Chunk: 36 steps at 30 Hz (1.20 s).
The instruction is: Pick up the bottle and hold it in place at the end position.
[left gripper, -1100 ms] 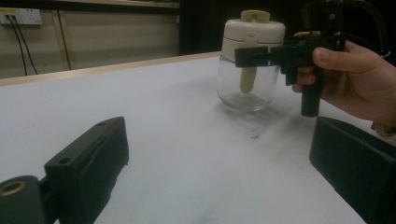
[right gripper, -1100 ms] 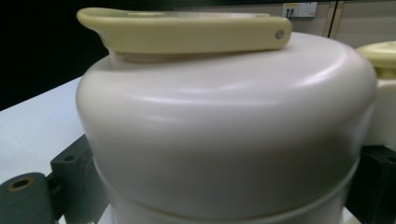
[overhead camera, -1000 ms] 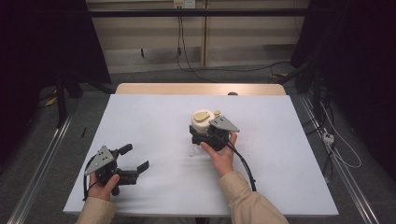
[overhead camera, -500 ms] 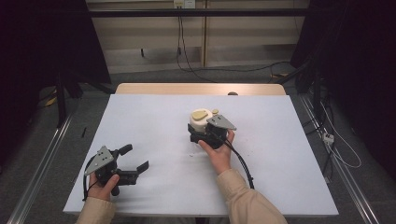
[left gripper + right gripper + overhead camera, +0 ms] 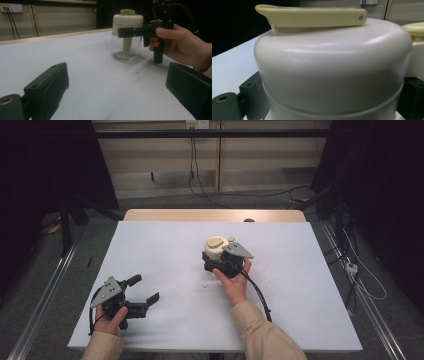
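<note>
The jar is seen standing upright on the white table, a little right of the middle and toward the far side. It is made of a clear glass body and a cream lid, on which a flat yellow lever is laid; a pale stem is hung inside the glass. The right gripper is brought against the jar from the near side, with one jaw on each side just under the lid, so the jar is probably being held steady for lifting or for work on the lid. Whether the jaws are really pressed on the jar or only placed around it cannot be told, because the contact is covered by the lid in the right gripper view and by the hand in the high view. The left gripper is rested well apart at the near left corner, its jaws spread wide with nothing between them, and it seems to be kept waiting. Some small dark specks are noticed on the table near the jar; what they are cannot be made out. The bottom of the jar is cut off in the right gripper view.
</note>
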Each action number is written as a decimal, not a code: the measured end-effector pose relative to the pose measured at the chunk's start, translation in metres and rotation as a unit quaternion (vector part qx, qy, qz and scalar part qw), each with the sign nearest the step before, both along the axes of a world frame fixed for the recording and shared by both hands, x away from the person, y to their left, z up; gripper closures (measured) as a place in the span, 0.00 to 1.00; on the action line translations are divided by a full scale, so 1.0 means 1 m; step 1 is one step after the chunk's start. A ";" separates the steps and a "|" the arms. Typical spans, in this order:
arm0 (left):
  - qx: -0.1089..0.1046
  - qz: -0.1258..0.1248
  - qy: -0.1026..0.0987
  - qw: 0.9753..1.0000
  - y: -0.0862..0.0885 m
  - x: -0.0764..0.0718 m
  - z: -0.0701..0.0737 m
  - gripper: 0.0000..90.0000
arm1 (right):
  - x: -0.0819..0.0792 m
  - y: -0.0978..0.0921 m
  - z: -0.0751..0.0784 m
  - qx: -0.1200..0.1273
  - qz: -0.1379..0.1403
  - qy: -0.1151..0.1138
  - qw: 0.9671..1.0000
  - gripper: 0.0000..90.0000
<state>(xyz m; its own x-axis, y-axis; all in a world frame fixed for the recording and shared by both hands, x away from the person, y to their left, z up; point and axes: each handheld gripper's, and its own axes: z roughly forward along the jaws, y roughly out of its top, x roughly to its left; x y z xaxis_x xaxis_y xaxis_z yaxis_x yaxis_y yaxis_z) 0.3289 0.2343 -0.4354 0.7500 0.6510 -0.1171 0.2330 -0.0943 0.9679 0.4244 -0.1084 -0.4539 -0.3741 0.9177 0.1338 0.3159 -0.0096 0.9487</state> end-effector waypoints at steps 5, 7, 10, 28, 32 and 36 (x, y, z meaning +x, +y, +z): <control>-0.001 0.000 0.002 1.000 0.000 0.000 0.000 0.05 | 0.001 0.001 -0.001 -0.003 0.000 -0.005 1.000 0.07; -0.001 0.000 0.002 1.000 0.000 0.000 0.000 0.05 | 0.002 0.000 -0.001 0.000 0.002 -0.004 1.000 0.07; -0.001 0.000 0.002 1.000 0.000 0.000 0.000 0.05 | 0.004 0.002 0.000 -0.011 0.002 -0.007 1.000 0.07; 0.004 0.002 0.000 1.000 0.000 0.000 0.000 0.05 | 0.002 0.000 0.001 -0.015 0.022 0.015 1.000 0.07; 0.004 0.002 0.001 1.000 -0.001 0.000 -0.001 0.05 | 0.000 -0.001 0.001 -0.019 0.026 0.018 0.999 0.07; 0.004 0.003 0.000 1.000 -0.001 0.000 -0.001 0.05 | -0.001 -0.001 0.001 -0.024 0.027 0.022 0.999 0.06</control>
